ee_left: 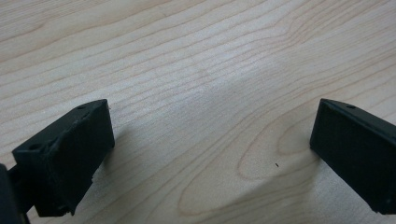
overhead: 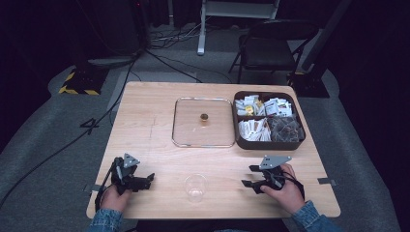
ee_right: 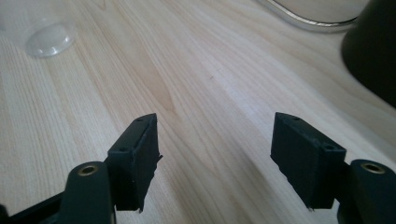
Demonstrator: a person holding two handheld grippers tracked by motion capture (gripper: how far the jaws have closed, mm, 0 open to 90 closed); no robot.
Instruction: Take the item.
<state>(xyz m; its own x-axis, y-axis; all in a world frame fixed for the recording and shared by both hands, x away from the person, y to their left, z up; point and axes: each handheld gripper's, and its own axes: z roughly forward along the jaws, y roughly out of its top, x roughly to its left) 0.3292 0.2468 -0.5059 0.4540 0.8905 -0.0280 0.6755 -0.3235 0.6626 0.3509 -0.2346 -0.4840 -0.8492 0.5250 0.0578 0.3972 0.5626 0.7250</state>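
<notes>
Both grippers rest near the table's (overhead: pixel 145 121) front edge, jaws wide and holding nothing.
Left gripper (overhead: pixel 145 180) sits toward the front-left corner, right gripper (overhead: pixel 247 176) front-right; between them stands a clear cup (overhead: pixel 195 187), touching neither.

On the table (overhead: pixel 145 121), the cup (overhead: pixel 195 187) stands at lower centre of the frame, between the left tool (overhead: pixel 145 180) and the right tool (overhead: pixel 248 176). The lid (overhead: pixel 203 122) lies above the cup at centre, with the compartment box (overhead: pixel 269 120) touching its right edge.
</notes>
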